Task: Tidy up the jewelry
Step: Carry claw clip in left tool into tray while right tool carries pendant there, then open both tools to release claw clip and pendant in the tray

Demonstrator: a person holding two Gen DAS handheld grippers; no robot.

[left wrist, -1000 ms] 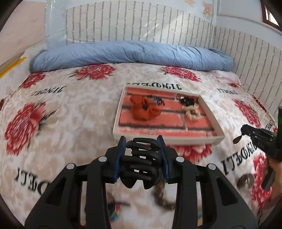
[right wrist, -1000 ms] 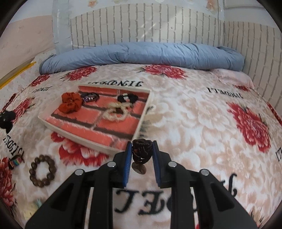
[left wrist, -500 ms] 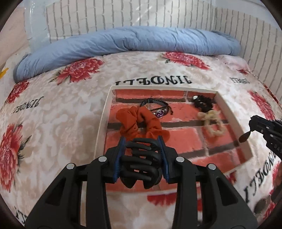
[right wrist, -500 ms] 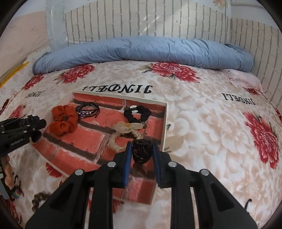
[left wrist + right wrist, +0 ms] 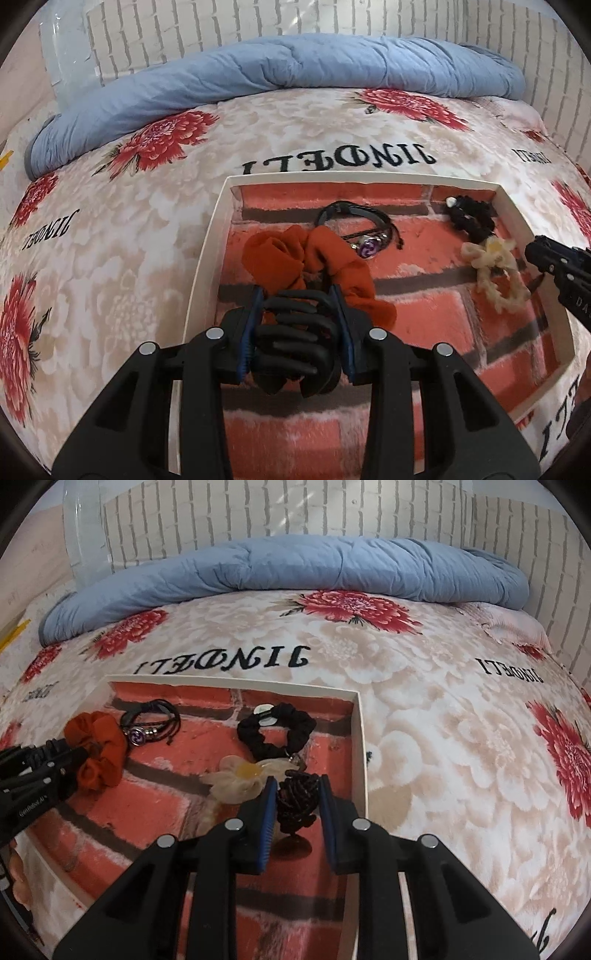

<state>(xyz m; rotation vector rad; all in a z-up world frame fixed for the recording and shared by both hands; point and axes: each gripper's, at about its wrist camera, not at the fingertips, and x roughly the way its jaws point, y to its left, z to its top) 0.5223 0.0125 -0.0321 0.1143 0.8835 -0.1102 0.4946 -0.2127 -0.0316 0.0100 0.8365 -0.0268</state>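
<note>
Clamping a black claw hair clip (image 5: pixel 295 343) between its blue pads, the left gripper (image 5: pixel 297 332) hangs over the near-left part of the white-rimmed tray (image 5: pixel 207 258), whose floor carries a red brick print. From that clip, the rust-orange scrunchie (image 5: pixel 291 262) lies at twelve o'clock, just beyond the pad tips and partly hidden by them; the black cord bracelet with a purple bead (image 5: pixel 364 236) sits at one o'clock, and the black scrunchie (image 5: pixel 471 218) and cream yarn tie (image 5: pixel 491 273) at two o'clock near the tray's right wall. Further right, the right gripper (image 5: pixel 297 799) is closed on a dark brown braided hair tie (image 5: pixel 297 797), held above the tray floor close to the right rim. From this tie, a cream flower-shaped scrunchie (image 5: pixel 236 779) lies at ten o'clock, nearly touching the left pad; the black scrunchie (image 5: pixel 277 731) sits at eleven o'clock. The tray rests on a floral bedspread (image 5: pixel 443 738), with a rolled blue quilt (image 5: pixel 295 568) at twelve o'clock.
</note>
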